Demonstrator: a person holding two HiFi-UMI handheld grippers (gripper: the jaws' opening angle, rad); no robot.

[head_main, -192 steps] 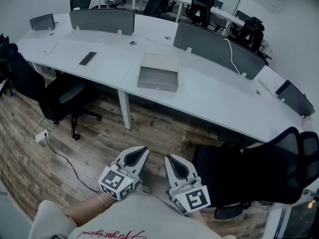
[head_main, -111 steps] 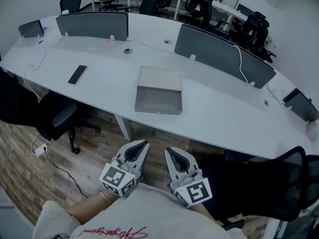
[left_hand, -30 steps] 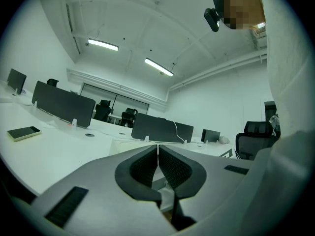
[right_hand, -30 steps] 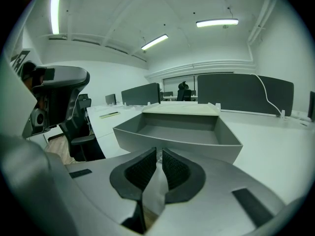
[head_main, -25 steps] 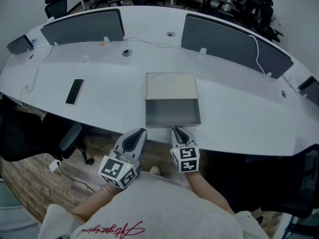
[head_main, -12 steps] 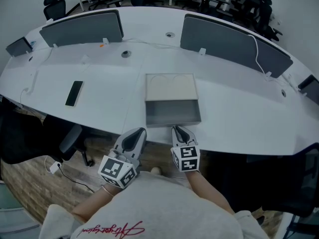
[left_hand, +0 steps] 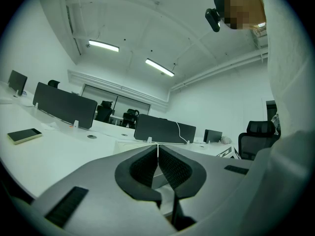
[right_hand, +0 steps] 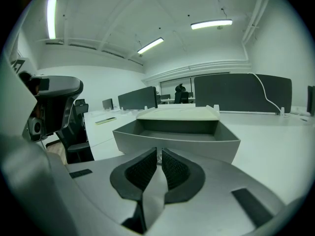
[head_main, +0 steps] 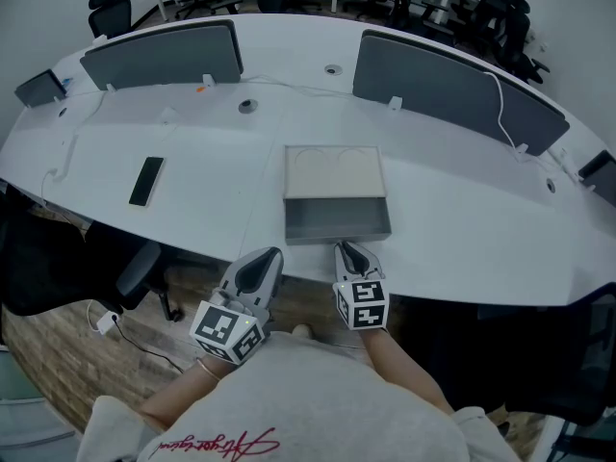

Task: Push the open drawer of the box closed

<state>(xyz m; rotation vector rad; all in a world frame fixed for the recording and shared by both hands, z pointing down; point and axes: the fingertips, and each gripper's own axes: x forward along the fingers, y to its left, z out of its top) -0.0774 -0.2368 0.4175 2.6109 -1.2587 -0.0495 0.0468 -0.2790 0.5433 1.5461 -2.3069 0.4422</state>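
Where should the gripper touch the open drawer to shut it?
Probably on the drawer, at the middle of its flat front wall, coming from the person's side. That wall faces the shut right gripper, and the drawer should slide straight back into the box.

No legible text, no labels, no numbers

The white desk [head_main: 462, 210] carries a box [head_main: 334, 173], phone [head_main: 146, 180] and grey dividers [head_main: 162, 54].

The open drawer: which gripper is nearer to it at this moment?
Right. The right gripper points straight at the front wall of the drawer, tips just before it. The left gripper sits off the edge of the desk, to the drawer's left and farther back.
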